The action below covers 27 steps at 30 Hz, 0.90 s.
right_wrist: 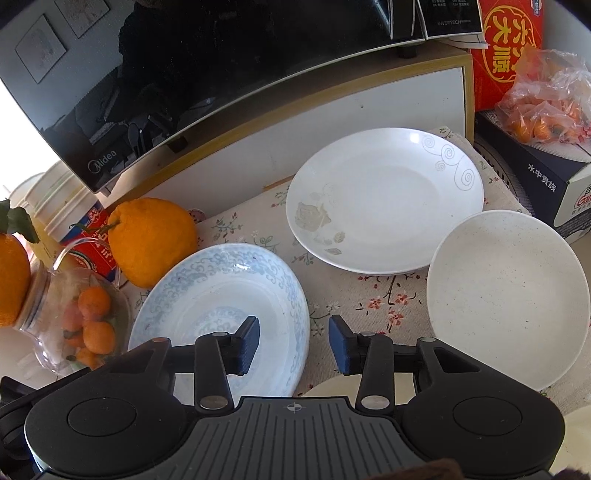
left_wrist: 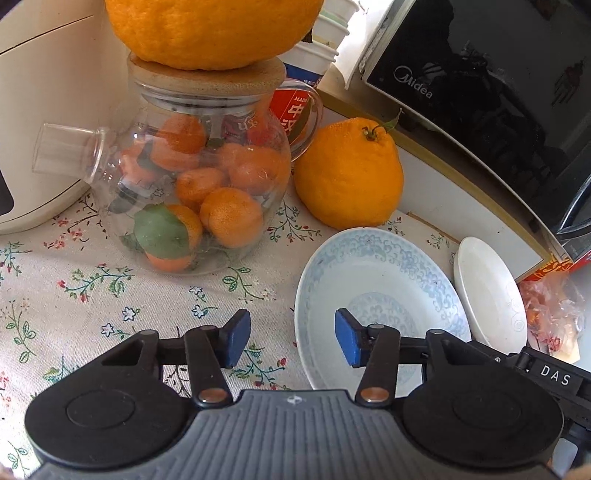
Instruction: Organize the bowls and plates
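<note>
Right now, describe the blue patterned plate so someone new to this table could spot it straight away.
Find the black microwave on its white stand. On the floral tablecloth in front lies a big orange citrus fruit, and the blue patterned plate sits beside it. Its pale blue scrollwork sets it apart from the white plates nearby.

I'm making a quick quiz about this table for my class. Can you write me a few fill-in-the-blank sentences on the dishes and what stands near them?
1. The plate nearest the glass teapot has a ____ pattern.
2. The glass teapot is filled with small ____.
3. A large orange fruit sits on the teapot's ____ lid.
4. The brand on the black microwave reads ____.

Missing words: blue; oranges; wooden; Midea
</note>
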Each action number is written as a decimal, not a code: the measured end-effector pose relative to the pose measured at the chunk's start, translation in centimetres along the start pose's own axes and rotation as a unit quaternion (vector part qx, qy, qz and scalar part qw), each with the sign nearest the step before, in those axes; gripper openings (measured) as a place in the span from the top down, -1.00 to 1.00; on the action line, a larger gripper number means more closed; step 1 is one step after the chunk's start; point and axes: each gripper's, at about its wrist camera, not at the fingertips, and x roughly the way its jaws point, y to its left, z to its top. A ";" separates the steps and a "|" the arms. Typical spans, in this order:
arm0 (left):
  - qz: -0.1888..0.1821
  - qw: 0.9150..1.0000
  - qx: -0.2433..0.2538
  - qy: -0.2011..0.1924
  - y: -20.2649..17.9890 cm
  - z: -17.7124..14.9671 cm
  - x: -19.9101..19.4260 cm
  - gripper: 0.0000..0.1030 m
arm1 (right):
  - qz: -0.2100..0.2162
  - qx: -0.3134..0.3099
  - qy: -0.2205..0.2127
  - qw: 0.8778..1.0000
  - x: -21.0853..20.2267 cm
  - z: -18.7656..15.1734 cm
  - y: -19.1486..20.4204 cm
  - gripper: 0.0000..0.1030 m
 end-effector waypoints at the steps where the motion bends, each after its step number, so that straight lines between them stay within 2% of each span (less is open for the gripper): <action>1: 0.000 1.000 0.001 0.001 -0.1 0.0 0.2 0.17 | -0.003 -0.004 0.002 1.000 0.3 0.0 0.1 0.30; 7: 0.001 1.000 0.007 0.006 -0.1 -0.3 1.4 0.26 | -0.020 -0.020 0.011 1.000 1.6 -0.2 0.3 0.45; 11: 0.001 1.000 0.018 0.002 -0.5 -0.3 1.8 0.26 | -0.030 -0.034 0.009 0.999 2.1 -0.3 0.6 0.47; 14: -0.001 1.000 0.026 0.004 -0.8 -0.3 2.2 0.35 | -0.035 -0.043 0.008 0.998 2.3 -0.4 0.8 0.50; 19: -0.004 0.999 0.040 0.007 -1.3 -0.6 3.0 0.59 | -0.033 -0.054 0.006 0.998 2.6 -0.5 1.2 0.53; 21: -0.002 0.999 0.044 0.005 -1.5 -0.7 3.1 0.60 | -0.023 -0.055 0.012 0.998 2.6 -0.5 1.4 0.60; 27: 0.004 0.999 0.047 0.002 -1.6 -0.7 3.1 0.66 | -0.021 -0.043 0.013 0.999 2.5 -0.6 1.1 0.63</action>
